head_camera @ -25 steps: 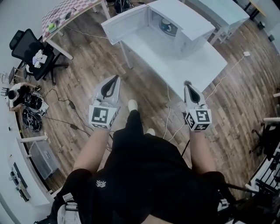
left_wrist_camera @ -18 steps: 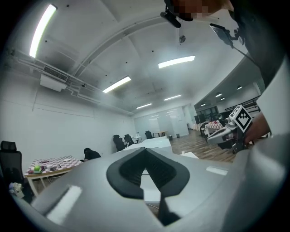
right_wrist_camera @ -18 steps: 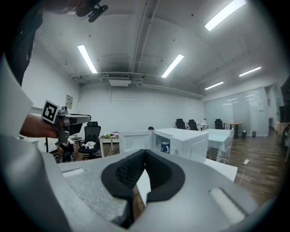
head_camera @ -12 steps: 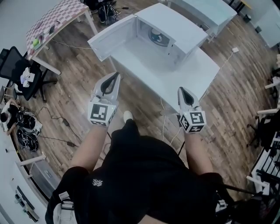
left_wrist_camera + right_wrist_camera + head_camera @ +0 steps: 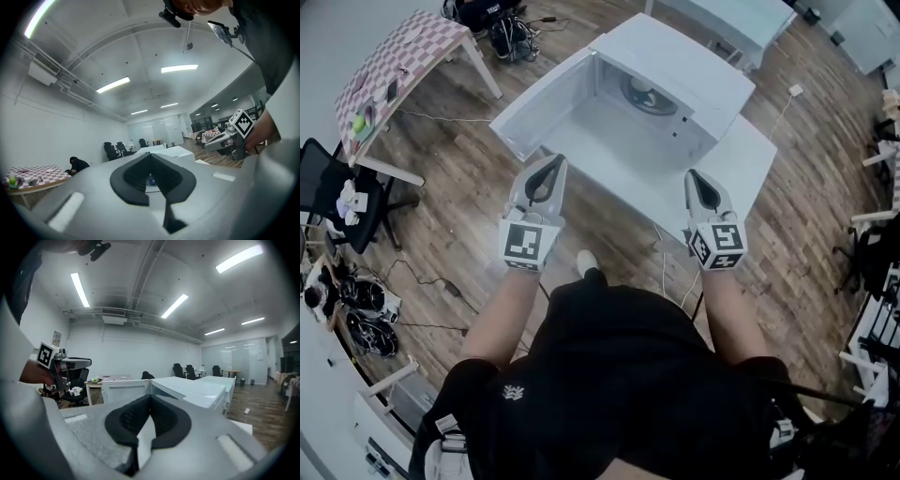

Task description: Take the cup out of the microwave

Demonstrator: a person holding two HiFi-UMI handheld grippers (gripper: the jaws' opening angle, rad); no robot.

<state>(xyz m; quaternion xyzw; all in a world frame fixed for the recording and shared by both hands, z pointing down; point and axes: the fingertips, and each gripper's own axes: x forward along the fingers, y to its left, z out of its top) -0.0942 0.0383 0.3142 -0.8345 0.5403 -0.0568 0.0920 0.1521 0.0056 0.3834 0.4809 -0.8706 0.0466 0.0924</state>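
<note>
You've got one microwave, one cup inside it, one white surface underneath, and two grippers: left gripper, right gripper.

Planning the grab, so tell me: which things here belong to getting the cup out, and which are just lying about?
For the job: open microwave, cup inside, left hand-held gripper, right hand-held gripper.
Lying about: checkered table, office chair, far white table.
</note>
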